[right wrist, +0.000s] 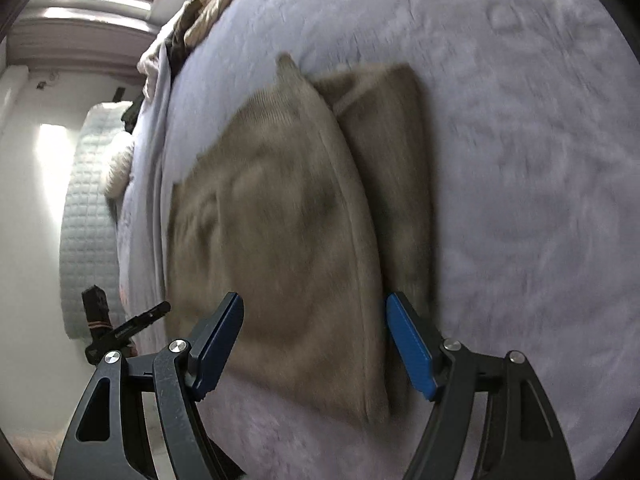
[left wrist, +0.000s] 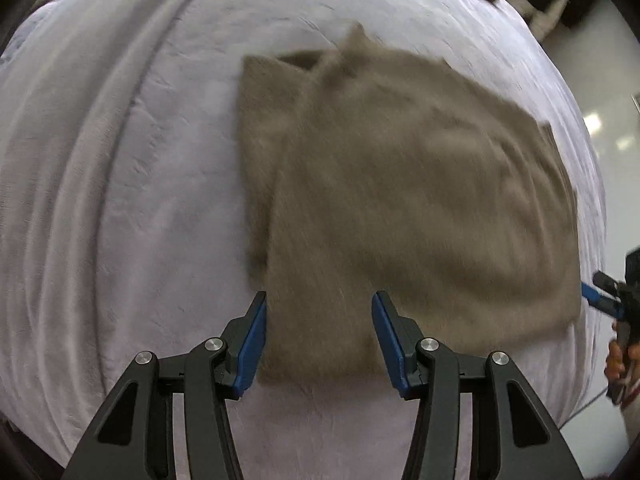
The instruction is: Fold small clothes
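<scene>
A tan knit garment [left wrist: 400, 200] lies partly folded on a pale lilac bedspread [left wrist: 120, 200], with one layer laid over another. My left gripper [left wrist: 319, 308] is open and empty, its blue pads above the garment's near edge. In the right wrist view the same garment [right wrist: 288, 232] shows a folded seam running toward me. My right gripper [right wrist: 314, 320] is open and empty over its near edge. The right gripper also shows in the left wrist view [left wrist: 612, 300] at the far right. Both views are blurred by motion.
A heap of other clothes [right wrist: 208, 8] lies at the far edge of the bed. A quilted white cover [right wrist: 84, 216] hangs beside the bed on the left. The bedspread [right wrist: 520, 160] stretches wide on the right. The left gripper [right wrist: 120, 332] shows at lower left.
</scene>
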Demonstrator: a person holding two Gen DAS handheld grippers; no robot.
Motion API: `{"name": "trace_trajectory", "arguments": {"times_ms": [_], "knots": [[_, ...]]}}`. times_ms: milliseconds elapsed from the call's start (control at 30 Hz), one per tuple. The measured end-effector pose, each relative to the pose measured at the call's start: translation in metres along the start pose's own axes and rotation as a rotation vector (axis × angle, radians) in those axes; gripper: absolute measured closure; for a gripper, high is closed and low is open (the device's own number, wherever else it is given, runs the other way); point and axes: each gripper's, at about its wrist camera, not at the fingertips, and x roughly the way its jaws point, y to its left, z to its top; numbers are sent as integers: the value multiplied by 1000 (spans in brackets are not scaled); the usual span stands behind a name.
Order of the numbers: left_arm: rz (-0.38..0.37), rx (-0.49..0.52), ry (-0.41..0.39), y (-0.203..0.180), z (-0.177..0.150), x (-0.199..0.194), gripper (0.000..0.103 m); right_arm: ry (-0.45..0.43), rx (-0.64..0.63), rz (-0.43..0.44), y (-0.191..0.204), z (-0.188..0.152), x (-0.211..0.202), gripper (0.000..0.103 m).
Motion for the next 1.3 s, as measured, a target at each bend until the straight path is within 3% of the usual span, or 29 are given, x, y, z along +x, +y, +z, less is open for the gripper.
{"name": "trace_trajectory", "arguments": {"times_ms": [67,133,233,267,300,333,367,400,567,833,867,900,933,1000,1100,1233,1300], "knots": [[-7,17,2,0,-6,-1,50,12,-8,-41,-2,-12,2,27],[-37,14,1,3,-9,-2,50,8,-6,-75,-6,-21,2,44],[-91,4,0,10,-11,-5,52,-22,21,-60,-11,-29,-4,60],[-112,9,1,12,-12,-6,59,-28,18,-55,-10,-31,-5,62],[-128,15,9,14,-13,-6,87,-31,9,-57,-9,-32,-4,68],[-142,21,28,16,-14,-6,97,-26,-4,-71,-6,-32,-2,77],[-153,25,35,17,-15,-8,97,-17,-8,-90,-4,-32,0,83],[-161,30,28,20,-16,-14,97,-11,-11,-116,-2,-32,2,97],[-200,56,-22,36,-28,-42,97,-36,-96,-110,22,-42,-22,98],[-144,-3,11,64,-36,-8,97,38,-47,-215,-7,-51,1,98],[-109,-10,-5,65,-38,-13,96,37,-39,-218,-8,-51,2,98],[-90,-9,-10,65,-40,-16,87,35,-35,-220,-8,-51,1,98],[-41,-8,-18,65,-43,-21,67,35,-36,-222,-6,-50,1,98],[59,-2,-47,64,-48,-30,46,44,-27,-231,-4,-50,-1,97],[87,-13,-69,67,-54,-41,46,44,8,-261,-2,-49,-3,93],[49,-76,-103,72,-56,-57,46,7,24,-335,9,-49,-17,68],[18,-92,-117,70,-56,-62,46,-29,-4,-347,23,-50,-23,68]]}}
